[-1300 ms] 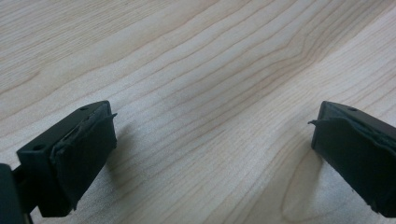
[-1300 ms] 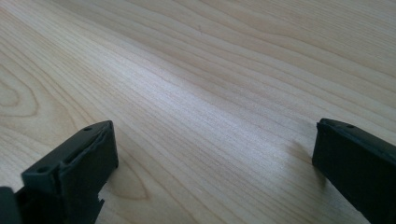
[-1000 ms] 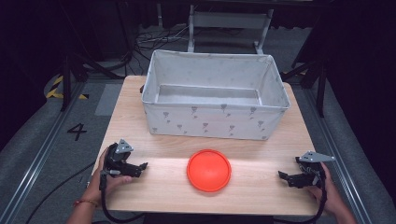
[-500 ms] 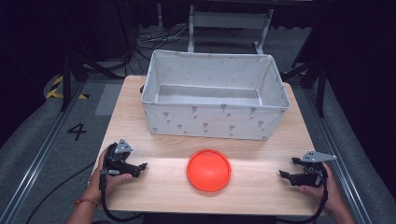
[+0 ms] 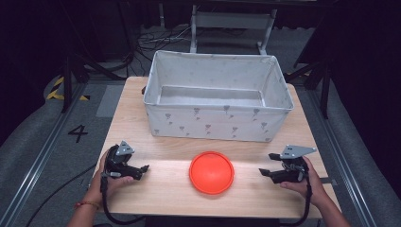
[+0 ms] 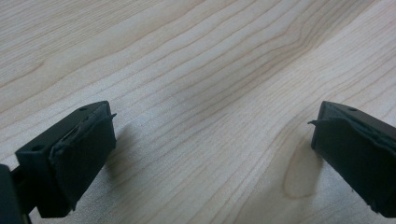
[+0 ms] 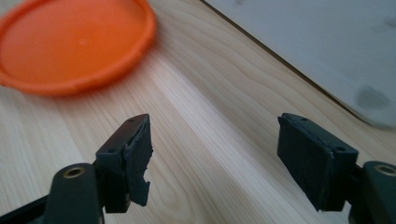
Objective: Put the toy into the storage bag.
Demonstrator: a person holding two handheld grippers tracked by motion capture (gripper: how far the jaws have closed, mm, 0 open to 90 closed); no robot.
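Observation:
An orange round disc [image 5: 211,172] lies flat on the wooden table [image 5: 165,194], near its front edge, midway between my two grippers. My left gripper [image 5: 141,170] rests low on the table to the disc's left, pointing toward it, jaws wide open over bare wood [image 6: 212,140]. To the disc's right, a hand holds my right gripper [image 5: 264,172] just above the table, aimed at the disc. Its jaws have just been closing a little; they still stand open with nothing between them [image 7: 215,140]. The disc [image 7: 70,42] lies ahead and to the left of those jaws.
A large white fabric bin [image 5: 217,125] with a small grey print stands open behind the disc, across the back half of the table. Its wall [image 7: 327,42] runs close past the right gripper. Dark floor, cables and a metal frame surround the table.
The right gripper has moved left toward the disc and risen slightly. The left gripper and the disc have stayed where they were.

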